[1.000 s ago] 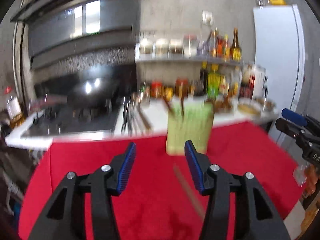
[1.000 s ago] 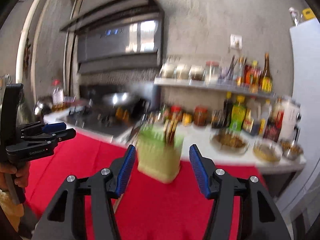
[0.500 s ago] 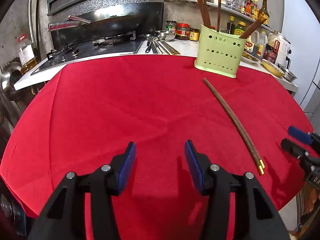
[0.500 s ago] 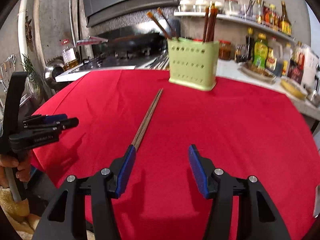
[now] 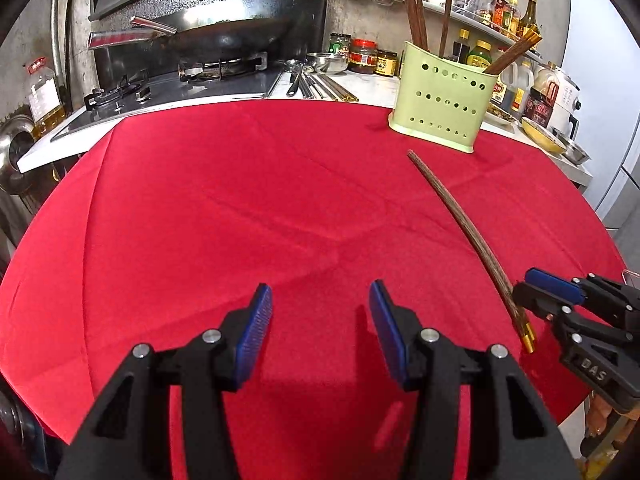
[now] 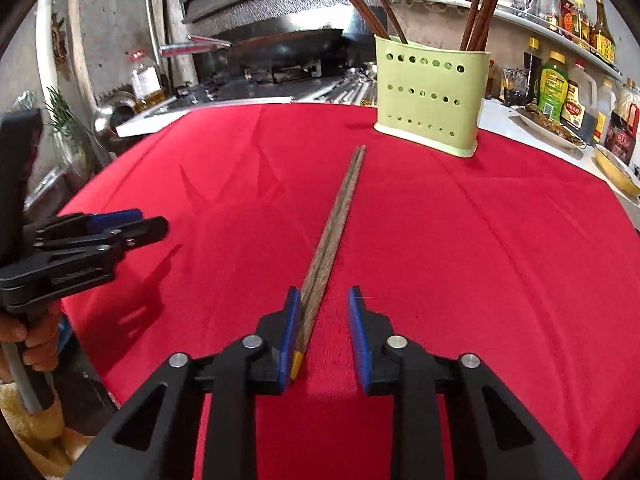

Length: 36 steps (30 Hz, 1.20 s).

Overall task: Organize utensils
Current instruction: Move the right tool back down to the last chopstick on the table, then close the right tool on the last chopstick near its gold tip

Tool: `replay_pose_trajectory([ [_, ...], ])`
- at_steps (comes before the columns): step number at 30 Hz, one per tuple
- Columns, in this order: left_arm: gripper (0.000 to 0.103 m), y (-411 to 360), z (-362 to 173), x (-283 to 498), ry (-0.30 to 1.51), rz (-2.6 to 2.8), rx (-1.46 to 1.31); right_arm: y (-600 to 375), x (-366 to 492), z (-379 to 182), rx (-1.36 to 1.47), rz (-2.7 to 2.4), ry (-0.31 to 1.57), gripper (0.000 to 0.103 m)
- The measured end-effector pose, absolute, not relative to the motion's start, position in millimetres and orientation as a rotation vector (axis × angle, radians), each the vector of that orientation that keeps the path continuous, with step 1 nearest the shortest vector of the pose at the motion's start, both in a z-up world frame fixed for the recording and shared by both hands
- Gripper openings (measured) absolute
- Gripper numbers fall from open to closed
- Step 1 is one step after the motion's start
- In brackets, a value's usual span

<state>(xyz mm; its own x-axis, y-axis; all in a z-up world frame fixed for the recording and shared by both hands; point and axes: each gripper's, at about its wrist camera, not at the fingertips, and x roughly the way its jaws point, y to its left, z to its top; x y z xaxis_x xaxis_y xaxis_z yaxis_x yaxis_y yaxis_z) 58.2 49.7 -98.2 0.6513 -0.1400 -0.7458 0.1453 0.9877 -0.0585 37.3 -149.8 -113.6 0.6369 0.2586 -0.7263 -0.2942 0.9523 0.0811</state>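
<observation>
On the red cloth [image 6: 480,240], the right gripper [image 6: 325,328], now lowered and narrowed, brackets the chopsticks [image 6: 332,232] unclamped; the left gripper [image 5: 320,320] gapes wide, idle.

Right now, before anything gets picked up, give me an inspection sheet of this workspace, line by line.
Surface: round table under red cloth, lightly creased.
Job's things: pair of brown wooden chopsticks with gold ends lying flat on the cloth; pale green perforated plastic utensil holder upright at the far edge, several chopsticks standing in it.
Clutter: nothing seen on the cloth.
Grippers: left gripper open, empty, above bare cloth; right gripper open, jaws on either side of the chopsticks' gold end.
Cables: nothing seen.
Surroundings: black wok on the gas stove, metal utensils on the counter, sauce bottles, white fridge.
</observation>
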Motion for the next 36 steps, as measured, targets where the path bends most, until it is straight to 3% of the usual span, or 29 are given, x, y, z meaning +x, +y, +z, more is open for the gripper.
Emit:
replay_pose_trajectory([
  [9,0.050,42.1,-98.5,61.7,0.853,-0.173,0.014,-157.0,35.7,-118.3,-0.095,0.300,0.828,0.020],
  [10,0.050,39.8,-98.5,61.5,0.855,-0.179,0.015,-156.2,33.1,-118.3,-0.113,0.298,0.821,0.018],
  [11,0.050,37.4,-98.6,61.0,0.858,-0.188,0.015,-156.5,31.9,-118.1,-0.120,0.294,0.819,0.008],
  [12,0.050,34.3,-98.6,60.3,0.861,-0.196,0.016,-158.5,30.0,-118.0,-0.128,0.283,0.815,0.007],
  [31,0.049,-60.7,-104.5,75.6,0.918,-0.416,0.064,-245.2,23.1,-121.7,0.060,0.122,0.829,0.009],
  [36,0.022,-72.5,-111.9,80.4,0.939,-0.401,0.108,-242.6,20.7,-121.9,0.051,0.135,0.823,0.009],
])
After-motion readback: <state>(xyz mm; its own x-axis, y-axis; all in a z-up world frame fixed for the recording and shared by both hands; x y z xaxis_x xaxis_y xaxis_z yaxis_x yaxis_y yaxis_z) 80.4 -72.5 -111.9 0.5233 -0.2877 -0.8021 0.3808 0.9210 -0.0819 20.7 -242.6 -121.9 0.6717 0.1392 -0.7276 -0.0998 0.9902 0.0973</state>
